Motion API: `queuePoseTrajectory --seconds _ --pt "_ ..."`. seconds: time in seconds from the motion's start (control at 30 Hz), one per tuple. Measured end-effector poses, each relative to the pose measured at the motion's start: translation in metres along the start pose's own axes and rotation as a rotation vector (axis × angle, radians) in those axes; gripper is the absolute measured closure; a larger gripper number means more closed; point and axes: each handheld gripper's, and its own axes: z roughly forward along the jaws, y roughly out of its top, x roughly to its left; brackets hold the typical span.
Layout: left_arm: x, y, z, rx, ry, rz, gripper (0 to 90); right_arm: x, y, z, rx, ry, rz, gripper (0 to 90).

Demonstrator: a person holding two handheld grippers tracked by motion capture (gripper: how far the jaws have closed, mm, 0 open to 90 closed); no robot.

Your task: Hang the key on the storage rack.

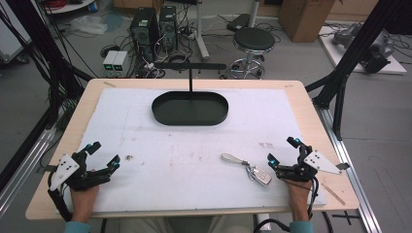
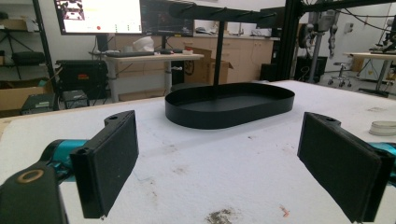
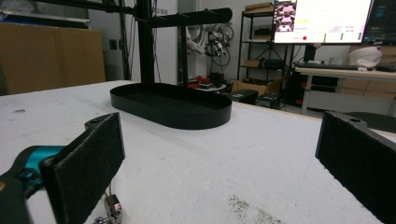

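A car key fob on a pale strap (image 1: pixel 252 168) lies on the white mat, just left of my right gripper (image 1: pixel 282 149). That gripper rests near the front right of the table, open, nothing between its jaws. In the right gripper view its wide-apart pads (image 3: pixel 88 165) frame the mat, and a bit of the key ring (image 3: pixel 111 207) peeks out beside the left pad. My left gripper (image 1: pixel 103 154) rests at the front left, open and empty; its pads (image 2: pixel 109 161) stand far apart. A black oval tray (image 1: pixel 190 108) with an upright hanger stand (image 1: pixel 190 68) sits at the back middle.
The white mat (image 1: pixel 194 145) covers most of the wooden table (image 1: pixel 301 92). Small dark stains mark the mat near the left gripper (image 1: pixel 129 157). Beyond the table stand a stool (image 1: pixel 252 41), computer towers and black frame posts.
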Motion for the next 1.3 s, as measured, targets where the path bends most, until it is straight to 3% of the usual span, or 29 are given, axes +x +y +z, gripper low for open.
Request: queuePoseTrajectory --seconds 0.77,0.87,1.07,1.17,1.2,1.27,1.3 --pt "-0.001 0.0 0.0 -0.001 0.001 0.016 12.9 -0.001 0.0 0.0 -0.005 -0.007 0.003 0.6" --pt "-0.001 0.0 0.0 0.001 0.0 0.014 12.9 -0.002 0.002 0.0 0.018 0.017 0.018 0.6" --pt "-0.001 0.0 0.0 0.002 0.001 0.011 12.9 0.0 0.017 0.002 0.036 0.066 -0.007 0.6" --pt "-0.001 0.0 0.0 0.001 0.0 0.013 12.9 0.001 0.029 0.006 0.073 0.1 -0.012 0.7" --pt "-0.001 0.0 0.0 -0.002 -0.001 0.015 12.9 0.002 0.038 0.01 0.109 0.133 -0.037 0.7" --pt "-0.002 0.0 0.0 -0.002 -0.001 0.022 12.9 0.003 0.041 0.012 0.123 0.143 -0.041 0.7" --pt "-0.002 0.0 0.0 -0.001 -0.002 0.02 12.9 0.004 0.049 0.015 0.16 0.175 -0.065 0.7"
